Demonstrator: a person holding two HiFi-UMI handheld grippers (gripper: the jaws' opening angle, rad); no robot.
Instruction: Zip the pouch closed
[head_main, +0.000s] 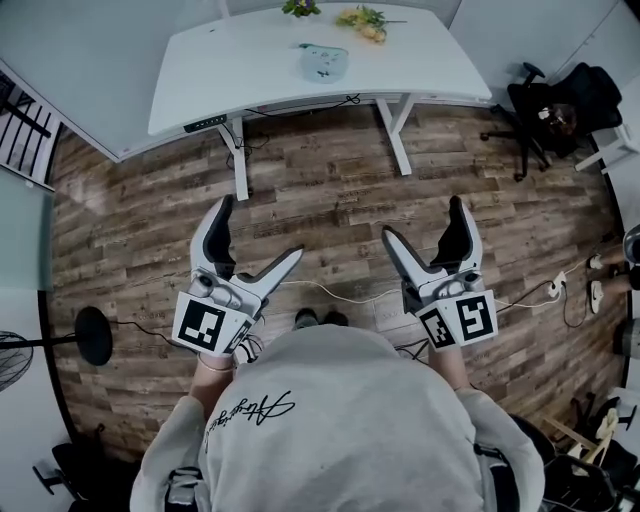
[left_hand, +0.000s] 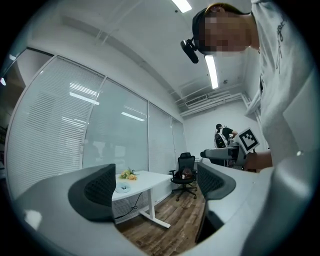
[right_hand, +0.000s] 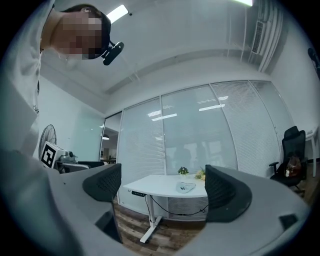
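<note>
You hold both claws out in front of you over the wooden floor (head_main: 320, 170), well short of the desk (head_main: 230, 70). Your left claw (head_main: 262, 226) stands wide open with nothing between its jaws; its own view looks through the gap at the floor and the far desk. Your right claw (head_main: 422, 218) is spread just as wide and is empty too (its view frames the desk between the two dark pads (right_hand: 102, 182)). The two claws are well apart from each other, each held roughly level, with their marker cubes toward your chest.

The pouch (head_main: 324, 62), pale blue-grey, lies flat near the middle of the white desk top, well away from both claws. Neither claw touches it. Its zip is too small to make out, so you cannot tell whether it is open or closed. Beyond the pouch, at the desk's far edge, lie yellow flowers (head_main: 365, 20), and a small green plant (head_main: 300, 8) stands to their left. A black office chair (head_main: 555, 105) sits off the desk's right end. A white cable (head_main: 340, 293) runs across the floor just ahead of your feet.
</note>
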